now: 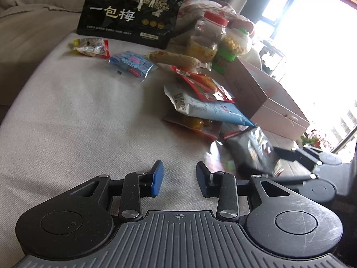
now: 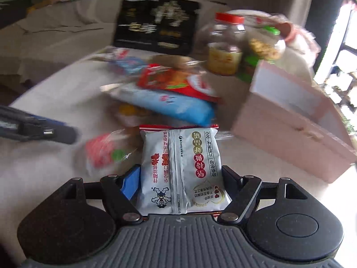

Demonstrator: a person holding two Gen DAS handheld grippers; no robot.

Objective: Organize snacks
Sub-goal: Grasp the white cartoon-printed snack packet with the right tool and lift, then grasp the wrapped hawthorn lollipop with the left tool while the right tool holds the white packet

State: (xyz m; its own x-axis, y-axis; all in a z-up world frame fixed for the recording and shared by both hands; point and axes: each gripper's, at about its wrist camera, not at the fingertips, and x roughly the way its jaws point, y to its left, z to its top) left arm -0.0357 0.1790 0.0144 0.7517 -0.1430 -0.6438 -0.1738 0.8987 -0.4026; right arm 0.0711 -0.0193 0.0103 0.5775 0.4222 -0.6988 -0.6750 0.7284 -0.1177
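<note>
Early stage: our right gripper point(image 2: 181, 182) clamps a white snack pack point(image 2: 180, 169) over the sofa cushion point(image 1: 78, 111); left gripper point(image 1: 179, 178) empty, jaws apart. Pink box point(image 2: 290, 120) alongside, most snacks unsorted.

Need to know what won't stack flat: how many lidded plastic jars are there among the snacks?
2. The red-lidded jar stands right of the black bag; the green-lidded jar stands right beside it, behind the pink box. More may hide behind them.
</note>
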